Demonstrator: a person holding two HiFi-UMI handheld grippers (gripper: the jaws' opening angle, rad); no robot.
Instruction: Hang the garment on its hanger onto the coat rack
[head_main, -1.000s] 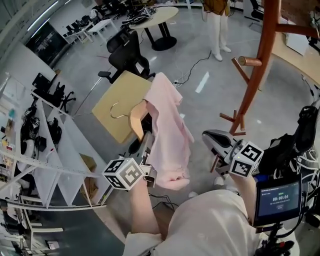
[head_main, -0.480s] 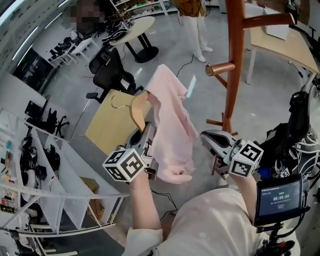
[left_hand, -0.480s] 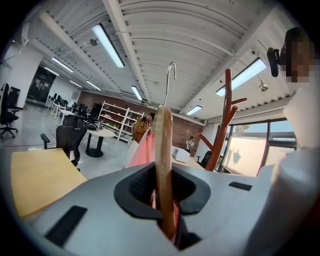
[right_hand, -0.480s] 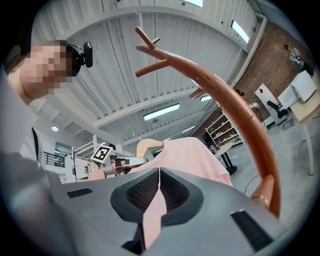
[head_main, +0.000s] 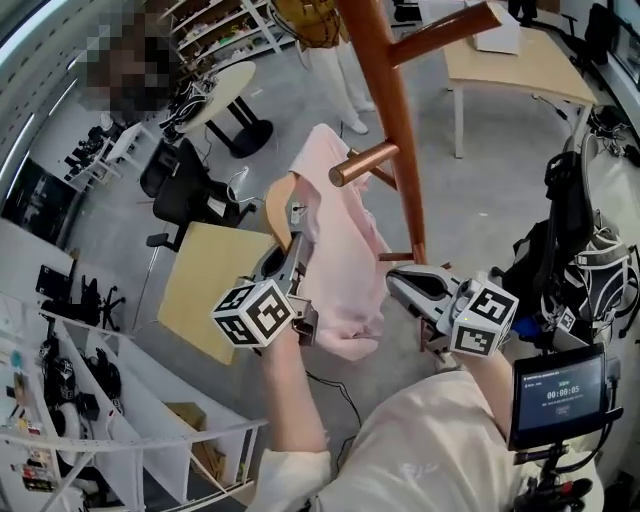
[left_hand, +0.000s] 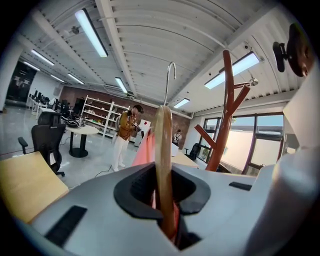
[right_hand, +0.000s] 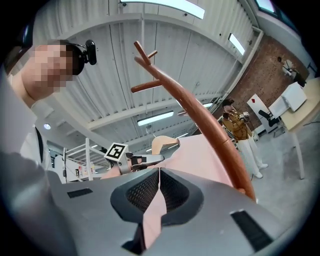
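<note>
Wooden hanger (head_main: 278, 205): clenched it in left gripper (head_main: 292, 250) fingers, forearm angled up, long axis upright, hook toward 12 o'clock; pinched pink garment (head_main: 345, 250) in right gripper (head_main: 398, 287) fingers at 4 o'clock.

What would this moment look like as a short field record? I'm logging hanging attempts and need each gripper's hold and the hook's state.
left gripper: shut on the wooden hanger
right gripper: shut on a fold of the pink garment
hanger hook: free, on no peg
coat rack: upright, just behind the garment
nearest peg: nothing hung on it
task: not yet hung
</note>
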